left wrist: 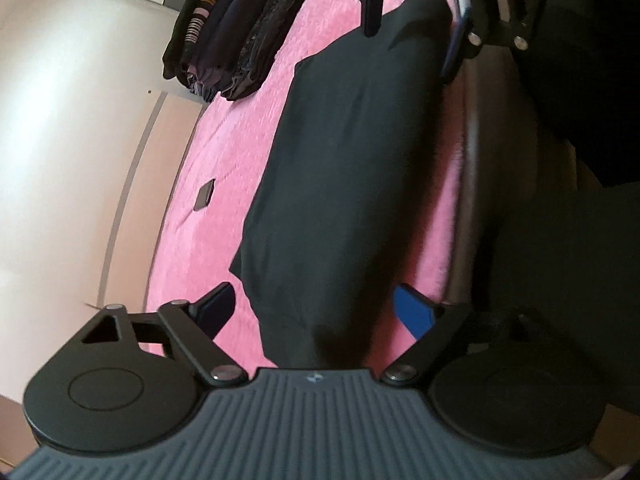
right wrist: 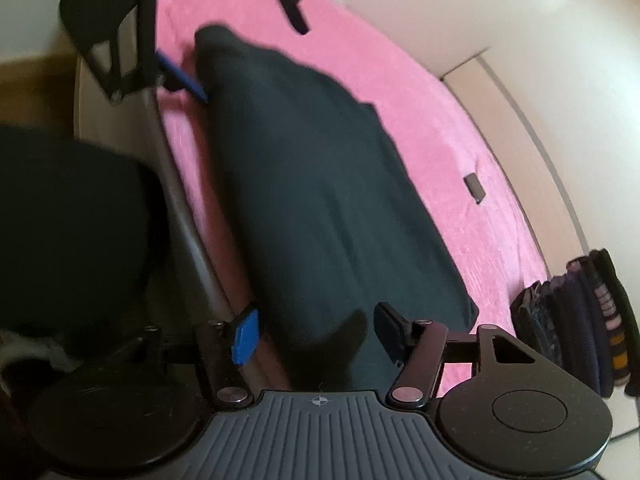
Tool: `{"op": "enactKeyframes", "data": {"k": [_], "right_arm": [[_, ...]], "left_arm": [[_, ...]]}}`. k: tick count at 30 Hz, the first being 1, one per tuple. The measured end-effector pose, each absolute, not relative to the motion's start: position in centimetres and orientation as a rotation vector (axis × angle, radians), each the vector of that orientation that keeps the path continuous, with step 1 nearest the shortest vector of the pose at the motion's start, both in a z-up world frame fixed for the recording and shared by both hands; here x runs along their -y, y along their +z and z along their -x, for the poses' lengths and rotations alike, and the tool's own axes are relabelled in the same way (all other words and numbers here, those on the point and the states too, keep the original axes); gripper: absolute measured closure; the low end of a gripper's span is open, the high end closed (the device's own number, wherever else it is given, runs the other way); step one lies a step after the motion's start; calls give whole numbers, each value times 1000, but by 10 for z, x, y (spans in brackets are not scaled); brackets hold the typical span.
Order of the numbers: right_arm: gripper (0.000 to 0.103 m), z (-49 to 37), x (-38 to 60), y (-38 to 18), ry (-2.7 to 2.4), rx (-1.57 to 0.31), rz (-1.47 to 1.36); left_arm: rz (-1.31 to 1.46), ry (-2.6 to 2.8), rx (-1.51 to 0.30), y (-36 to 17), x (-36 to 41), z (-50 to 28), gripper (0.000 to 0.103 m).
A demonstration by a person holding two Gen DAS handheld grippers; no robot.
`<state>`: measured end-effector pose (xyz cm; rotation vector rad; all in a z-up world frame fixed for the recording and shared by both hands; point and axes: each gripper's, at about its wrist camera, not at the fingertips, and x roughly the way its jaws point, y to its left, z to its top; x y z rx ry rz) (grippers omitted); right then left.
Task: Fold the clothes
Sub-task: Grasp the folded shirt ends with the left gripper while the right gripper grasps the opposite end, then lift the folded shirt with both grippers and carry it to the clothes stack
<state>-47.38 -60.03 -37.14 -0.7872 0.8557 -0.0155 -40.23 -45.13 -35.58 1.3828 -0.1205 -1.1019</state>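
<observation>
A dark, folded garment (left wrist: pixel 352 168) (right wrist: pixel 320 184) lies lengthwise along the near edge of a pink bed cover (left wrist: pixel 224 248) (right wrist: pixel 420 120). My left gripper (left wrist: pixel 316 312) stands open astride one end of it, with pink cover showing between each finger and the cloth. From the right wrist view, the left gripper (right wrist: pixel 240 44) is at the far end. My right gripper (right wrist: pixel 318 336) is open over the other end, one blue pad (right wrist: pixel 245 336) at the bed's edge and the other finger above the cloth. In the left wrist view the right gripper (left wrist: pixel 414 24) appears at the top.
A stack of folded dark clothes (left wrist: pixel 232 40) (right wrist: pixel 576 320) sits at the far corner of the bed. A small dark rectangular object (left wrist: pixel 205 195) (right wrist: pixel 475 186) lies on the cover. The bed's rail (left wrist: pixel 476 160) (right wrist: pixel 188 220) and a person's dark clothing (left wrist: pixel 580 80) (right wrist: pixel 72 220) are alongside.
</observation>
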Motion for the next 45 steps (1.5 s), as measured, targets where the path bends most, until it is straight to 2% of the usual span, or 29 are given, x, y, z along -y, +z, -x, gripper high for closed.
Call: {"op": "enactKeyframes", "data": {"k": [1, 2, 3, 5, 11, 12, 15, 18, 19, 20, 23, 29, 39, 45], "right_arm": [[44, 473, 605, -371, -7, -851, 785], [53, 475, 609, -369, -10, -834, 782], [56, 476, 612, -364, -5, -823, 770], [57, 480, 615, -357, -20, -788, 760], [56, 489, 609, -375, -49, -784, 823], [56, 490, 607, -380, -55, -781, 851], [56, 489, 608, -392, -79, -774, 903], [57, 487, 614, -400, -100, -766, 943], [62, 487, 616, -401, -101, -761, 948], [76, 488, 618, -399, -96, -753, 944], [81, 491, 632, -384, -77, -720, 905], [83, 479, 667, -334, 23, -651, 778], [84, 436, 690, -233, 148, -921, 619], [85, 441, 701, -134, 217, -1050, 572]], "left_arm": [[-1401, -1106, 124, -359, 456, 400, 24], [-1421, -1112, 129, -362, 461, 397, 24], [-1444, -1122, 140, -366, 464, 396, 24], [-1492, -1131, 177, -372, 468, 395, 25], [-1604, -1134, 268, -388, 478, 388, 36], [-1617, -1141, 270, -390, 480, 387, 43], [-1640, -1168, 257, -394, 485, 386, 71], [-1608, -1190, 211, -389, 489, 382, 80], [-1587, -1198, 189, -386, 491, 379, 82], [-1538, -1211, 143, -379, 492, 376, 82], [-1465, -1225, 94, -362, 494, 371, 83], [-1384, -1305, -24, -334, 512, 352, 84], [-1347, -1472, -191, -279, 533, 314, 86], [-1325, -1569, -372, -190, 539, 308, 86]]}}
